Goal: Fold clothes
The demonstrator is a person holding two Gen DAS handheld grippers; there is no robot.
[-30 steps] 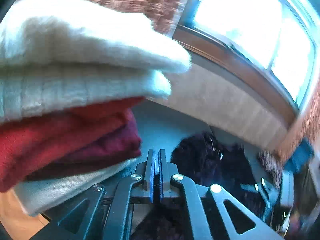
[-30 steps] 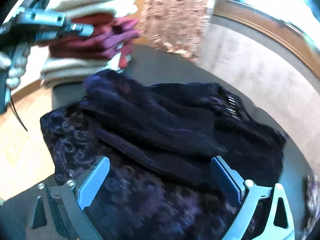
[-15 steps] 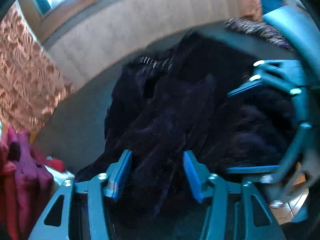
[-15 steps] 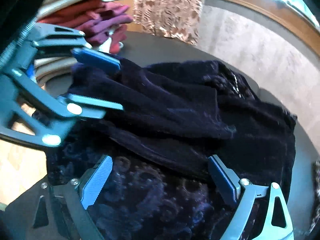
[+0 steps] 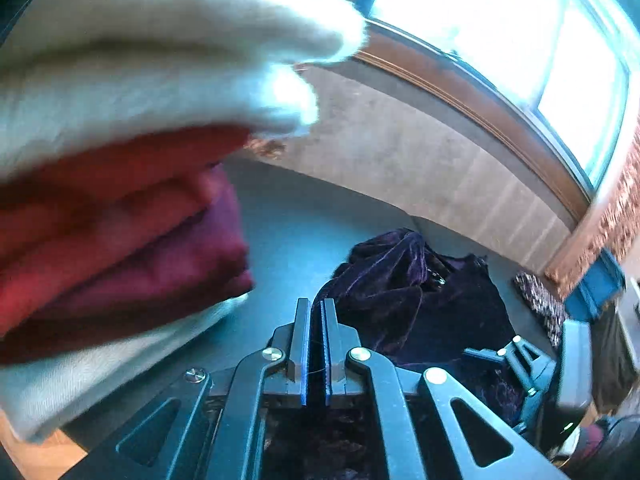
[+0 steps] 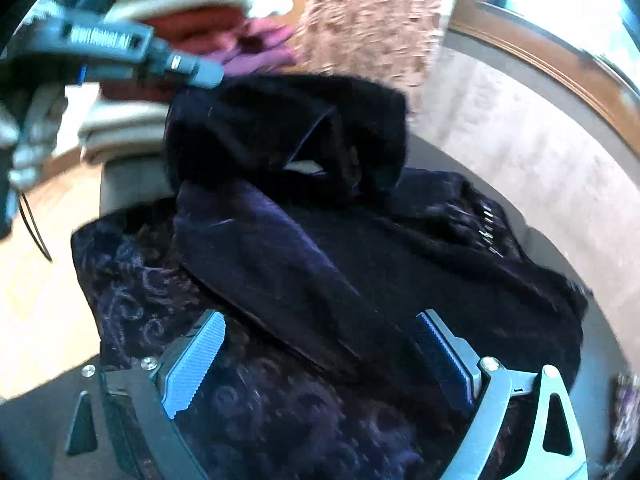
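Note:
A dark purple velvet garment (image 5: 400, 280) (image 6: 320, 264) lies crumpled on a dark round table (image 5: 288, 232) (image 6: 128, 180). In the right wrist view my left gripper (image 6: 208, 74) is shut on an edge of the garment and holds a fold of it up above the heap. In its own view the left gripper (image 5: 316, 312) shows its pads pressed together, with the cloth rising just behind the tips. My right gripper (image 6: 320, 360) (image 5: 520, 364) hovers open over the garment's near patterned part, with nothing pinched.
A stack of folded clothes (image 5: 120, 220) (image 6: 192, 8), cream over red and maroon, stands at the table's left edge, close to the left gripper. A patterned curtain (image 6: 372, 12), a beige wall and a window (image 5: 480, 40) lie behind. Wooden floor (image 6: 36, 300) shows at left.
Half a second ago the left gripper stood open over the garment. It has since shut and drawn back toward the folded stack, lifting a fold. The right gripper has stayed open in about the same place.

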